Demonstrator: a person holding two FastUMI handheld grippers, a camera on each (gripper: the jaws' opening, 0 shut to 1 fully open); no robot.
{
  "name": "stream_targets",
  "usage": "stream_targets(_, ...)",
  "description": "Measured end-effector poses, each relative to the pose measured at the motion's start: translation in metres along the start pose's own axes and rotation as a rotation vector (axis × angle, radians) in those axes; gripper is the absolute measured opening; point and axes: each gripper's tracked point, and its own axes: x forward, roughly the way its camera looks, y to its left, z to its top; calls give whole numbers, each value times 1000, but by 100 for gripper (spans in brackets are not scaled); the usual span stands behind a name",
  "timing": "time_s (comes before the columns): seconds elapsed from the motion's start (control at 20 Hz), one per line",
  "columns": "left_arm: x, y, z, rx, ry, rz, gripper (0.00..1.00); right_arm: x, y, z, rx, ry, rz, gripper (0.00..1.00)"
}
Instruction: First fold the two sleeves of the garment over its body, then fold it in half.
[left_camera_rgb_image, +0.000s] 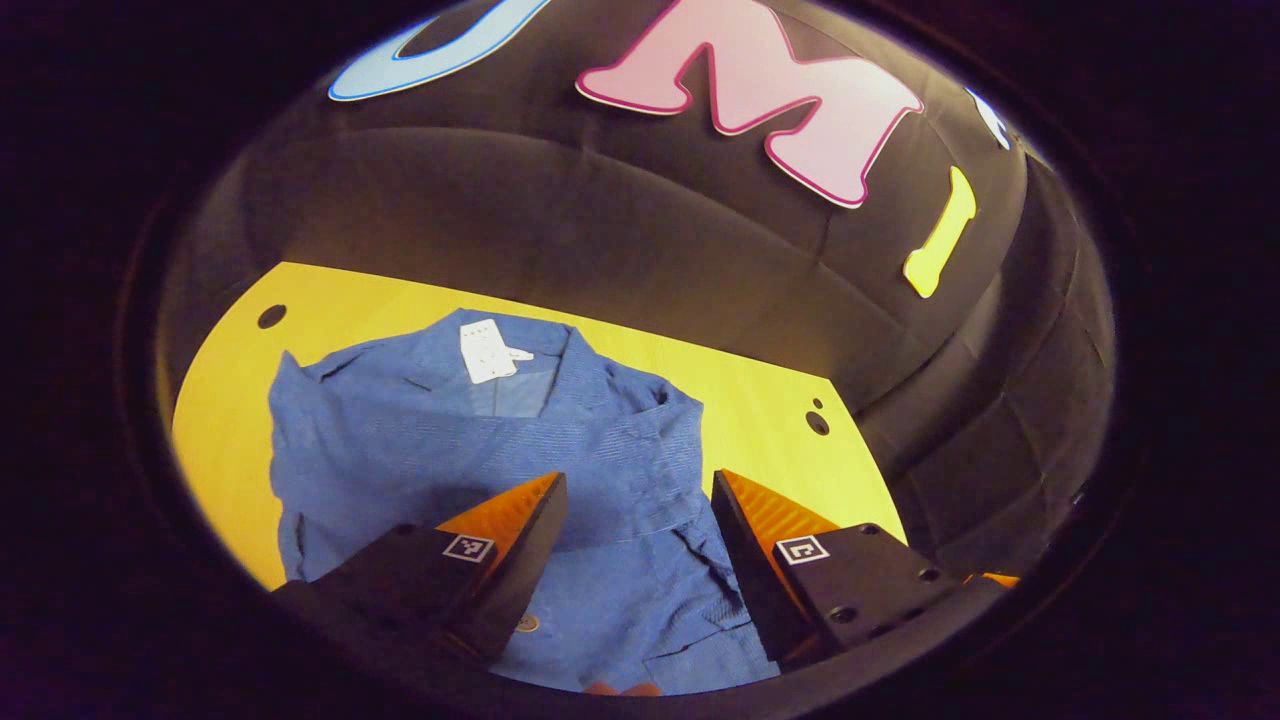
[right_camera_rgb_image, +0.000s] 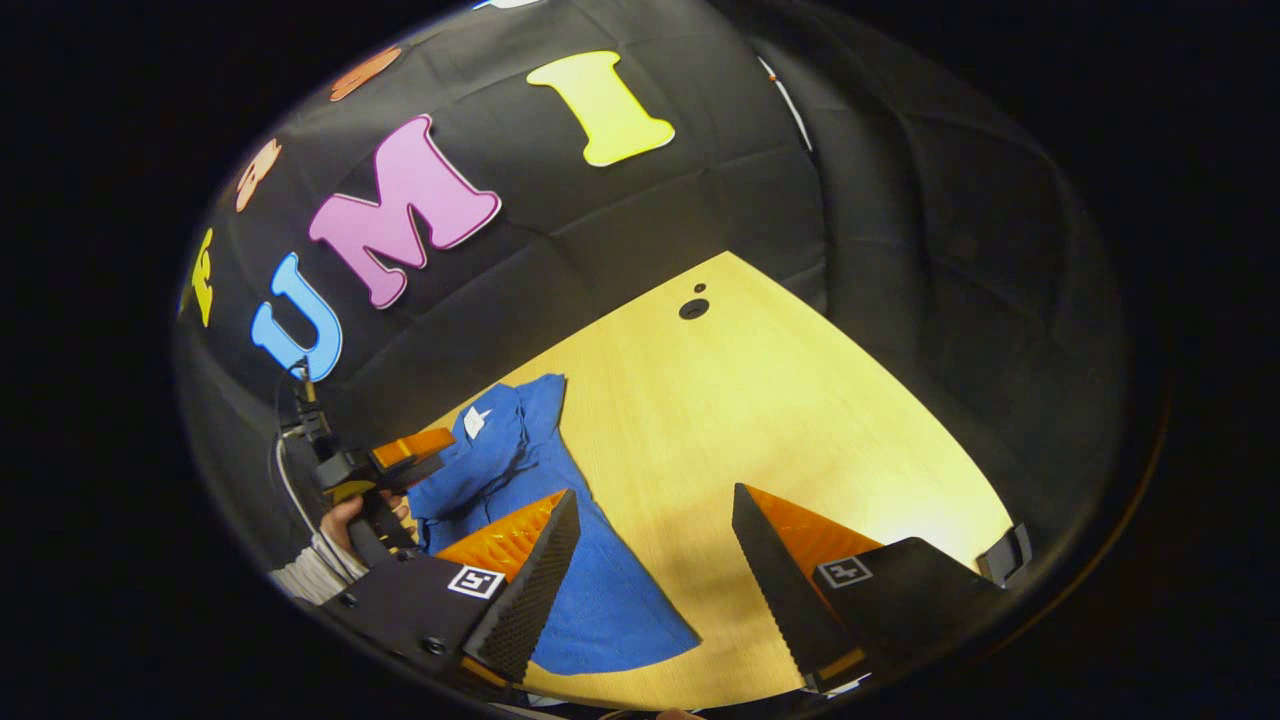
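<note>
Left gripper view: the blue shirt (left_camera_rgb_image: 480, 460) lay spread on the yellow table (left_camera_rgb_image: 760, 400), collar at the far end, hem toward the near edge.
Table holes: one dark hole (left_camera_rgb_image: 271, 316) sat at the far left of the tabletop, well apart from the cloth.
Label: a white tag (left_camera_rgb_image: 490, 350) showed inside the collar (left_camera_rgb_image: 560, 370), marking the far middle of the garment.
Left gripper (left_camera_rgb_image: 640, 500): jaws stood released and wide, hovering over the shirt's lower body, nothing between them.
Shirt shape: the sides appeared already turned in over the body, so by my reading the sleeves were done and the half fold remained; I could not be sure from the creases alone.
Handling: thin woven cloth, light, limp, not fragile; it would sag and drag, and stacked layers could slip apart if only the top one were pinched.
Where to hold: judged best at the two near hem corners, pinching every layer, then carrying them to the collar.
Right gripper view: the shirt (right_camera_rgb_image: 560, 560) lay at the left, bare table (right_camera_rgb_image: 800, 420) to the right.
Right gripper (right_camera_rgb_image: 655, 510): jaws released, above the shirt's right edge and bare wood, gripping nothing.
Other gripper: the left gripper (right_camera_rgb_image: 410, 450) hung at far left in a person's hand (right_camera_rgb_image: 345, 520).
</note>
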Motion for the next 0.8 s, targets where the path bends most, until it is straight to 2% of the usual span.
stream_targets(0.15,-55,56,-44,-45,53,124,85,17,15,-35,-41,88,-4,98)
stream_targets(0.3,-111,134,-115,-12,152,311,84,27,30,-79,-83,207,15,98)
stream_targets(0.4,-147,172,-163,-70,248,391,85,31,37,-110,-105,295,26,98)
stream_targets(0.45,-159,186,-185,-116,291,418,88,32,35,-124,-113,333,23,98)
stream_targets(0.5,-169,198,-203,-163,332,442,85,32,33,-137,-112,377,18,98)
stream_targets(0.65,-192,217,-240,-250,425,473,85,32,33,-159,-90,474,23,99)
stream_targets(0.8,-207,237,-258,-232,491,511,85,31,16,-176,-126,539,-41,99)
